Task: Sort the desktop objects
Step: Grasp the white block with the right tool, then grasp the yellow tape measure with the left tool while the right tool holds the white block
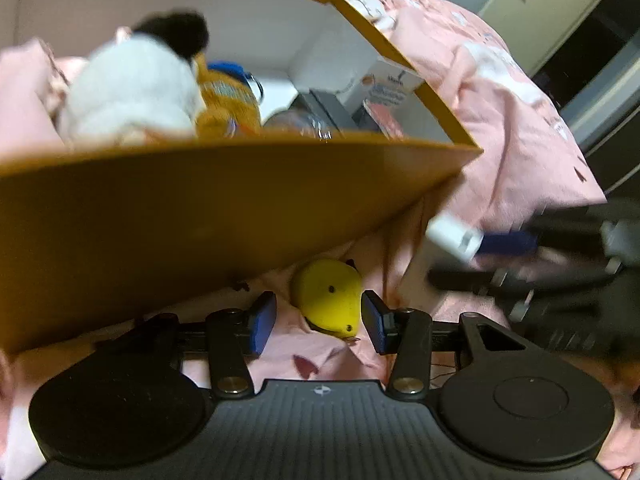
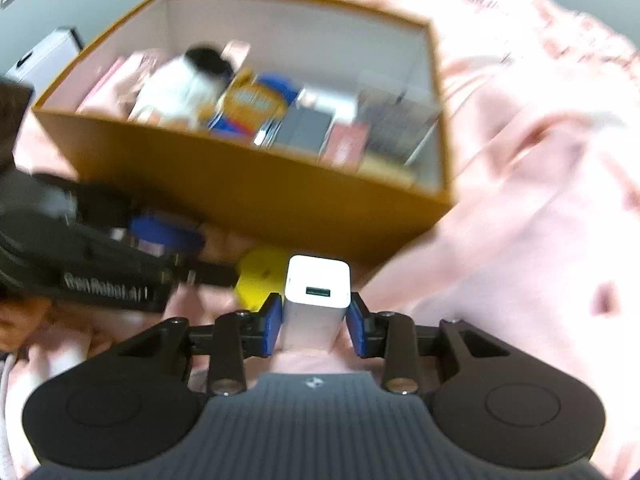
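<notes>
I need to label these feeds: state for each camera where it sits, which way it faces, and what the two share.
Left wrist: on the left gripper, low beside the box, looking along its open blue fingers at the yellow toy; the right gripper shows at right.
Right wrist: on the right gripper, facing the box from higher, its fingers clamping a white charger; the left gripper shows at left.
Shared: box, yellow toy, charger, pink bedding.
</notes>
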